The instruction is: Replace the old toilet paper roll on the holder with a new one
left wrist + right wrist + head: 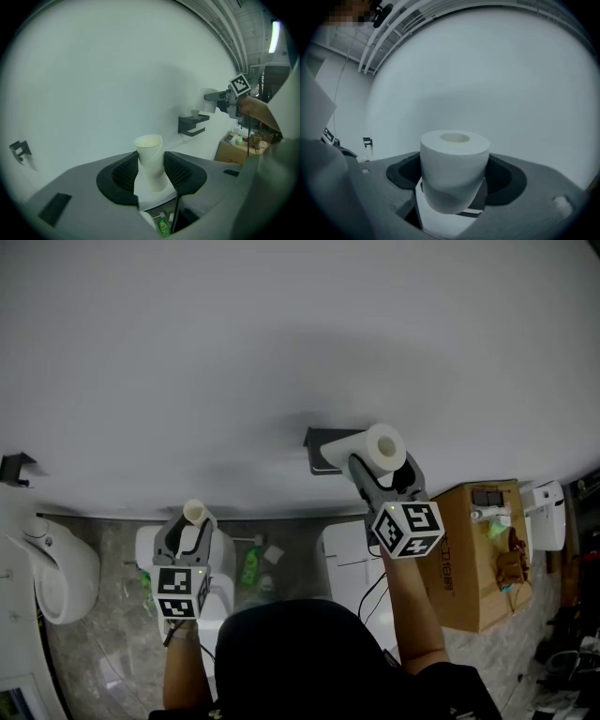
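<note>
Old core (194,513), gripped by the left claw (194,523), is off the holder (317,441). New roll (373,448), gripped by the right claw (384,465), is just beside the holder, unmounted.

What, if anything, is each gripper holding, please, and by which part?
Left gripper: the empty cardboard tube, by its lower sides. Right gripper: the full toilet paper roll, across its curved sides.

Grey marbled floor (105,638); a cardboard box (469,563) stands on it.
</note>
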A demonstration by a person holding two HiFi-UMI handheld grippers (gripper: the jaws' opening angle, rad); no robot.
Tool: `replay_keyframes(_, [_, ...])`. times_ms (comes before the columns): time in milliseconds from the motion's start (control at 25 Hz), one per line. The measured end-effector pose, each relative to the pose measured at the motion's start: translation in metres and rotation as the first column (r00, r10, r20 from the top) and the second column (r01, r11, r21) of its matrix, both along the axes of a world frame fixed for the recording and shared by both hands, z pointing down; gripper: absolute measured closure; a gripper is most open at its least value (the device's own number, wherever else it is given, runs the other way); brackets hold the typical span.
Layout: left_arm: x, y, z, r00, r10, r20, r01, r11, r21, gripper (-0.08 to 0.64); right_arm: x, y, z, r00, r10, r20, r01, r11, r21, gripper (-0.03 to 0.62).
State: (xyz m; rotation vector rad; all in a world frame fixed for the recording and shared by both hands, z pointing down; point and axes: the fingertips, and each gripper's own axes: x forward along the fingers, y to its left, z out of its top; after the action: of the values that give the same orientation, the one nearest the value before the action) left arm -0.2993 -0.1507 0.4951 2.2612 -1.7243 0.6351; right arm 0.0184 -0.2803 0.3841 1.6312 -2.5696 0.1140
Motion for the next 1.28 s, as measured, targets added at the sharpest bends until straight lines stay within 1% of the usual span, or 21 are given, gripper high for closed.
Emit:
replay_keyframes(120, [-0.004,-0.006,0.001,1.0,0.002,-0.017,-0.002,1.0,0.001,0.374,-0.006,-0.02,0.002,0.999,0.018,-0.038,-0.018,1.0,0.005,0.206])
replay_keyframes(320, [-0.013,-0.018,0.006,1.0,0.006,-0.023,-0.006,1.0,0.003,0.374,-0.018,-0.048,0.012,0.997,0.032,-0.065,-0.032,0.999,-0.003,0.206])
replay_keyframes(640, [-0.019,-0.034,0.016,0.999,0.013,-0.034,-0.013,1.0,0.007,0.374,-0.029,-0.066,0.04,0.991,0.041,-0.129,-0.046,0.998,-0.04,0.204])
replay_keyframes(840, [-0.019,-0.036,0.021,0.999,0.028,-0.044,-0.028,1.0,-0.001,0.374,-0.032,-0.064,0.041,0.991,0.057,-0.12,-0.061,0.998,-0.031,0.202])
replay_keyframes(1080, [-0.014,-0.042,0.022,0.998,0.045,-0.049,-0.045,0.999,-0.001,0.374,-0.031,-0.065,0.041,0.992,0.055,-0.112,-0.058,0.998,-0.021,0.198])
replay_keyframes(1160, [-0.014,-0.042,0.022,0.997,0.05,-0.05,-0.05,0.999,0.001,0.373,-0.031,-0.065,0.044,0.991,0.057,-0.118,-0.061,0.998,-0.03,0.181])
replay_keyframes(1200, [-0.014,-0.043,0.022,0.997,0.051,-0.049,-0.051,0.999,0.003,0.373,-0.031,-0.065,0.046,0.991,0.056,-0.12,-0.061,0.998,-0.036,0.154])
replay_keyframes(1280, [-0.013,-0.042,0.022,0.998,0.053,-0.046,-0.053,0.999,0.0,0.373,-0.032,-0.063,0.048,0.992,0.05,-0.115,-0.056,0.997,-0.044,0.143])
